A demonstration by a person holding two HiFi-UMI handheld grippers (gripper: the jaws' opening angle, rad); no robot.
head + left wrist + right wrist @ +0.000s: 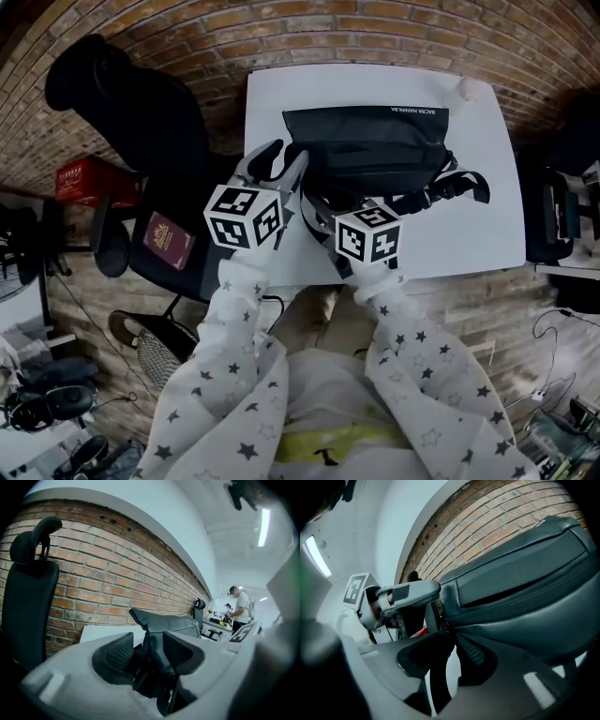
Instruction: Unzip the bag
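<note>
I see a brick wall (309, 28) at the back. A big white table (487, 169) stands in front of it. A black chair (150, 122) is just beside the table on the left.

The black bag (366, 145) lies on the table, near the middle, with its long side along the wall. Its strap (450, 187) lies in front of it on the right.

My left gripper (284, 161) is at the bag's left end. Its jaws are wide apart. The bag's end flap stands up between them, but the pads do not squeeze it.

My right gripper (449, 646) is close by, at the bag's near left corner. Its jaws are apart too, and only the white table shows between them. Neither gripper grips anything.

A small dark red book (169, 241) lies on the chair seat.
</note>
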